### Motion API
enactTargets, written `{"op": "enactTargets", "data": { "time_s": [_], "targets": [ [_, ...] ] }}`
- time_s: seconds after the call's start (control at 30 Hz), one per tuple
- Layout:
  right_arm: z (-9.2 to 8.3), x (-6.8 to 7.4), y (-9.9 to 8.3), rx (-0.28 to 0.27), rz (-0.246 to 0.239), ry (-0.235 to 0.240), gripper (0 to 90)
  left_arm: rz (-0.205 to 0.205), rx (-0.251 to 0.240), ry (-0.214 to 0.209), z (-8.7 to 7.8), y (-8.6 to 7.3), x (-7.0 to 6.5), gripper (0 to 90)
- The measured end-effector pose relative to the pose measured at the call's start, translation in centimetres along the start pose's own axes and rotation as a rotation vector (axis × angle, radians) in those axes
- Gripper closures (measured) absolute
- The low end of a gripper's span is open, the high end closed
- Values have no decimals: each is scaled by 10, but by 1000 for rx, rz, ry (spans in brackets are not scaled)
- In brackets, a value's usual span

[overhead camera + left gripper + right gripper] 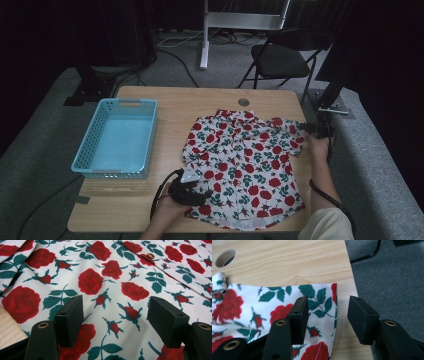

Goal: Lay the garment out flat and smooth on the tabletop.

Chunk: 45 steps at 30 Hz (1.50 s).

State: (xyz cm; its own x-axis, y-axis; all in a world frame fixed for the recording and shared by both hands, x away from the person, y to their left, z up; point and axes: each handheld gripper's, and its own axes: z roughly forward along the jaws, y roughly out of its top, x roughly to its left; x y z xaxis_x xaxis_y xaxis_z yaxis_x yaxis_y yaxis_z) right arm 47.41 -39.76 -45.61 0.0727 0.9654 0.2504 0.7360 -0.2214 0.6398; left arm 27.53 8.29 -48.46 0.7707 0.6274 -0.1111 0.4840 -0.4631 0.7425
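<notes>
a: what does the high view give you that your own cameras don't?

b: the whole table (210, 97), one rose-print shirt (245, 165) spread flat on its right half, and one blue basket (102, 167) on the left, well apart from the shirt, with nothing in it. it also shows one folding chair (280, 57) behind the table.

a: and up close?

b: my left gripper view shows one brown button (150, 255) on the shirt's placket. my right gripper view shows the sleeve hem (334, 312) near the table's right edge, and one round hole (224, 257) in the wood.

a: your tongs?

b: two. my left gripper (115, 320) stands open over the cloth near the shirt's lower left. my right gripper (328, 317) has its jaws apart astride that hem, gripping nothing.
</notes>
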Motion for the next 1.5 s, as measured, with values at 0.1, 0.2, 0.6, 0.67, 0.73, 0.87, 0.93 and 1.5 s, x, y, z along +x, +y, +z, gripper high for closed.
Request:
{"op": "enactTargets", "data": {
  "time_s": [0.1, 0.2, 0.6, 0.67, 0.73, 0.87, 0.93, 1.5],
  "targets": [
    [7, 0, 0, 18, -6, 0, 604, -4, -2, -4, 0, 0, 0, 301],
    [11, 1, -1, 38, -26, -14, 682, -6, -1, -5, -1, -1, 1, 302],
    [-11, -14, 1, 8, 9, -71, 889, -7, -2, -4, -1, -1, 1, 301],
    [-11, -20, -2, 26, 38, -78, 882, -9, -2, -5, -1, 0, 1, 302],
    [-11, -23, -6, 29, 52, -99, 810, -6, -2, -4, -1, 0, 1, 302],
    [-11, -26, -12, 13, 56, -113, 587, -7, -2, -2, -1, 0, 1, 302],
    [-11, -25, -15, 10, 47, -114, 500, -13, 0, -3, -1, 0, 1, 302],
    [-19, -12, -60, -69, -64, -4, 187, -41, -29, -21, -8, 8, 6, 302]
  ]
}}
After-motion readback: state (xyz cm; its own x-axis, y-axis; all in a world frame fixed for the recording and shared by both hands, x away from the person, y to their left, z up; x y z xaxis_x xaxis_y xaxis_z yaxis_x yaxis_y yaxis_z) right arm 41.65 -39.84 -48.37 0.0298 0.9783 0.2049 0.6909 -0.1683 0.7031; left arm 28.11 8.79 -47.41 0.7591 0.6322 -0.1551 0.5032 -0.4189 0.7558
